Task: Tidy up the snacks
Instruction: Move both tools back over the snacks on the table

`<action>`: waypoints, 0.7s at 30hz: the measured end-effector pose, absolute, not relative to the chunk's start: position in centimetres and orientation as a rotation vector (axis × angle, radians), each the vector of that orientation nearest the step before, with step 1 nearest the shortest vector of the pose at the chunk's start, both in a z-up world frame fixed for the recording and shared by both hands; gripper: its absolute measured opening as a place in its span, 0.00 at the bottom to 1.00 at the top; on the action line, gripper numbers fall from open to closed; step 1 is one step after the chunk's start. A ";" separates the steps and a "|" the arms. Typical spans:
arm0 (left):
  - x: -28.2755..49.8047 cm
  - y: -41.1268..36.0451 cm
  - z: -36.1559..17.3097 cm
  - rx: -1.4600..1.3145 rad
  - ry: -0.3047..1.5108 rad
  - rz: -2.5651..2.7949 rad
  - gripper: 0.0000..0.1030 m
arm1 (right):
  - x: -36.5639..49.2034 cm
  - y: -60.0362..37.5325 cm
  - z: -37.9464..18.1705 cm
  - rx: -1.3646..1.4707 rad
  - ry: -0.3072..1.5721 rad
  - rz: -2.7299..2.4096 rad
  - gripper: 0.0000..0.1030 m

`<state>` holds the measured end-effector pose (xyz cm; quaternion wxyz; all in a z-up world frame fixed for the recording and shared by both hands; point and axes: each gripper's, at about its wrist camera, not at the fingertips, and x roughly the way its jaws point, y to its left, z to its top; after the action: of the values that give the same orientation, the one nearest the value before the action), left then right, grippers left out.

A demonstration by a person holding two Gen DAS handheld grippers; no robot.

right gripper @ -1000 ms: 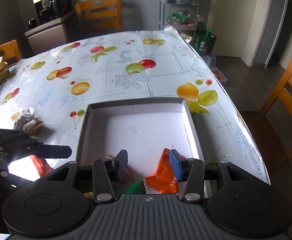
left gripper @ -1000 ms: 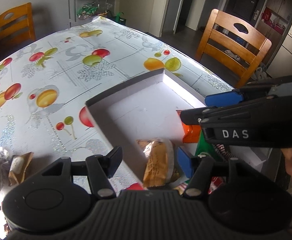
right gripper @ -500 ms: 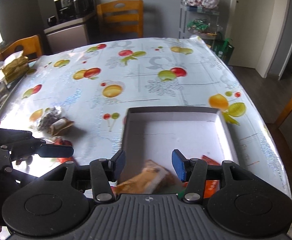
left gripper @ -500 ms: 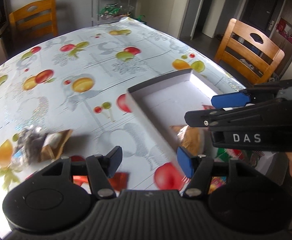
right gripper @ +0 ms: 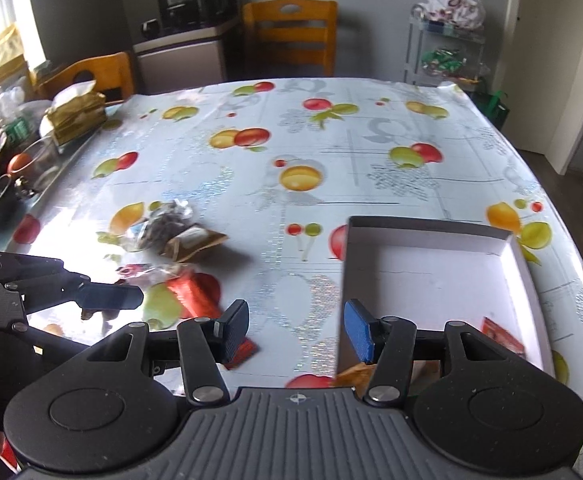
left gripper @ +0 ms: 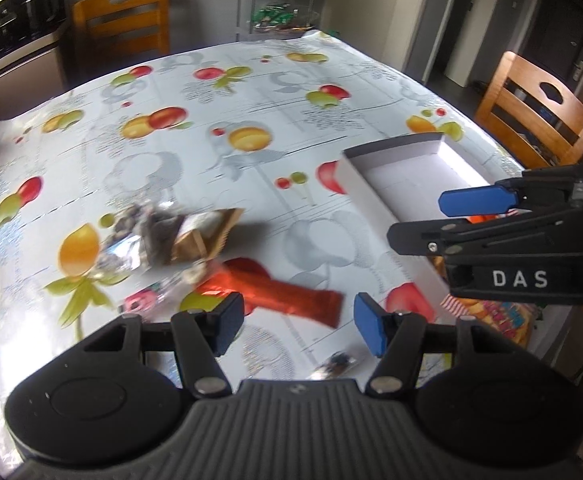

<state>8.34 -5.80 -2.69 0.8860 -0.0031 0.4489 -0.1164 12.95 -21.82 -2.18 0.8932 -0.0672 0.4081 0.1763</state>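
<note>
Below my left gripper (left gripper: 297,324), jaws apart, empty: crinkled red foil wrapper (left gripper: 279,292); right gripper (right gripper: 296,330) jaws just widening, empty; shallow white cardboard box (right gripper: 431,272).

— We see daylight flooding in from the left, glaring white on the glossy fruit-patterned tablecloth (right gripper: 251,184).
— We notice motion blur in the left view, and fisheye bending at the edges.
</note>
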 end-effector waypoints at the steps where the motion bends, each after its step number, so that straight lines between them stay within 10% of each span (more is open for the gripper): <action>1: 8.2 -5.4 -2.7 -0.009 0.935 -0.233 0.59 | 12.9 -21.5 -2.2 -0.141 0.846 0.371 0.52; 21: 5.5 0.0 -4.9 -0.063 0.977 -0.074 0.59 | 11.6 -18.1 -3.6 -0.211 0.852 0.464 0.52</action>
<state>5.53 0.02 -4.87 0.8820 -0.0303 0.4690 -0.0357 11.65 -18.10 -3.58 0.8793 -0.1014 0.4087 0.2226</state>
